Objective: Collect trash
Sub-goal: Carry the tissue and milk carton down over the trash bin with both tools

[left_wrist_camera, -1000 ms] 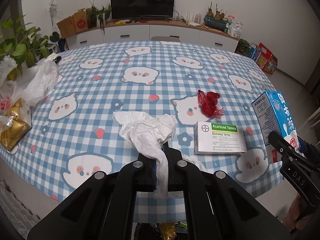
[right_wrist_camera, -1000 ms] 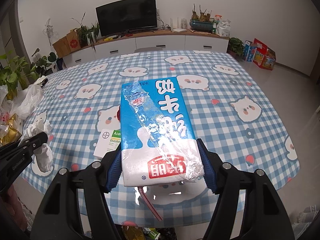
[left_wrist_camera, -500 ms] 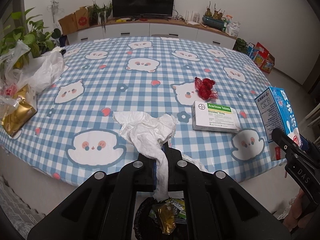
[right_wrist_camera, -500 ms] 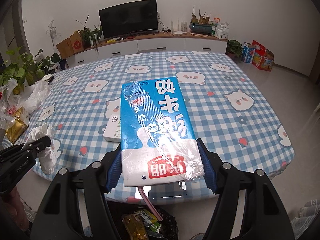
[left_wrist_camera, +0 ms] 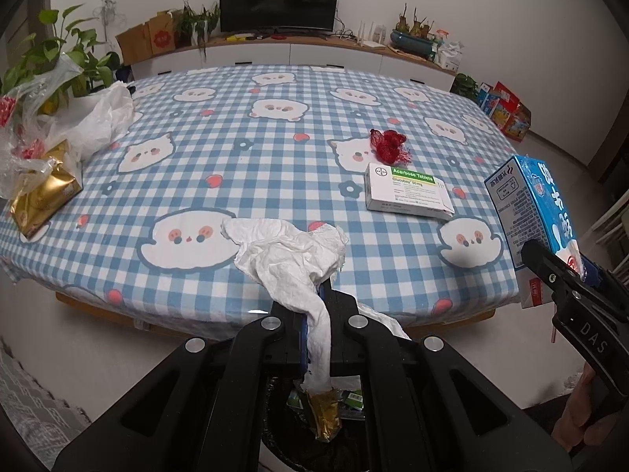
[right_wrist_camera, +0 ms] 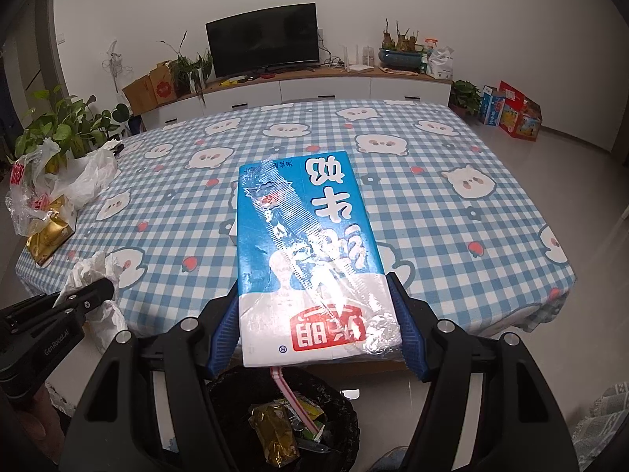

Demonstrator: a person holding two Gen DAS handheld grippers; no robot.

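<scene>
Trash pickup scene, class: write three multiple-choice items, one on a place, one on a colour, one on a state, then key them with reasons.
1. Where is the medicine box?
A. on the tablecloth
B. in the bin
C. in a gripper

2. What colour is the crumpled net beside it?
A. green
B. red
C. yellow

3. What is the left gripper doing?
A. hanging open
B. clamping the white tissue
C. clamping the milk carton

Key: A, the box lies flat on the checks; B, the net is plainly red; B, tissue trails from between its fingers, while the right gripper holds the carton.
</scene>
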